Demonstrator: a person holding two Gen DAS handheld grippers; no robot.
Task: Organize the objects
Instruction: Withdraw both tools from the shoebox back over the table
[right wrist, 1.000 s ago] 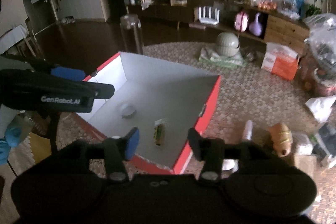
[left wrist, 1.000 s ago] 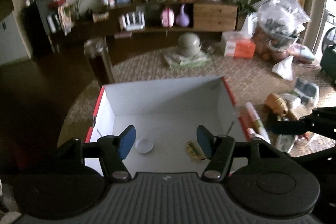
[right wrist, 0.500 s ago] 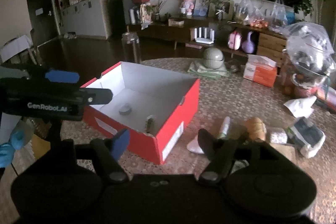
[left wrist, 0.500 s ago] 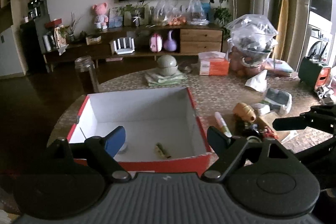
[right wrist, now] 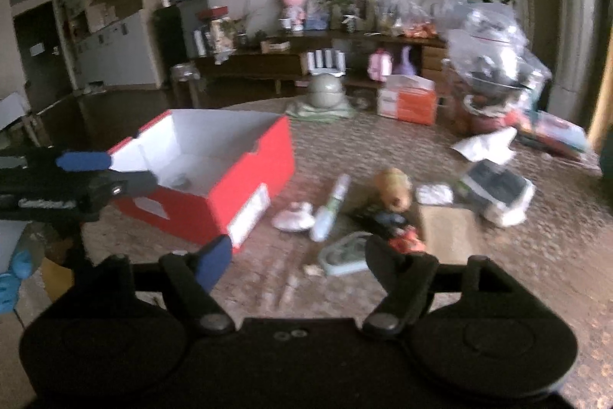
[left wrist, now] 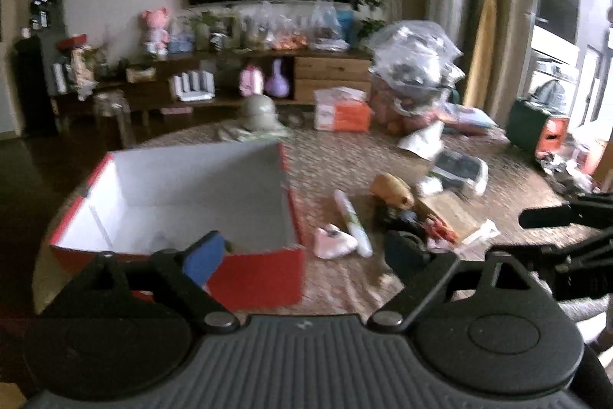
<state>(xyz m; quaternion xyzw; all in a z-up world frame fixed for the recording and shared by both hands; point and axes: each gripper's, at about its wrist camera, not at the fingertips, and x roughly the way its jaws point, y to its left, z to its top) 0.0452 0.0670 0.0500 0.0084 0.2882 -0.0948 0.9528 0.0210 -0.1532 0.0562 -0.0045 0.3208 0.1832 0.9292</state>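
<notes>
Black left claw [left wrist: 304,253], blue pad, ribbed grey housing, silver pivot screws, black right claw [right wrist: 300,257], white lettering

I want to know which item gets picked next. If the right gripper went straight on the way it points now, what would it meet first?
Probably the pale green flat piece lying on the patterned table between the tips of the open right gripper. Blur leaves depth unclear; the white tube lies just beyond it.

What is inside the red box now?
Inside the red box one small round grey object lies on the white floor. The near wall covers the rest of the floor, so other contents cannot be seen.
</notes>
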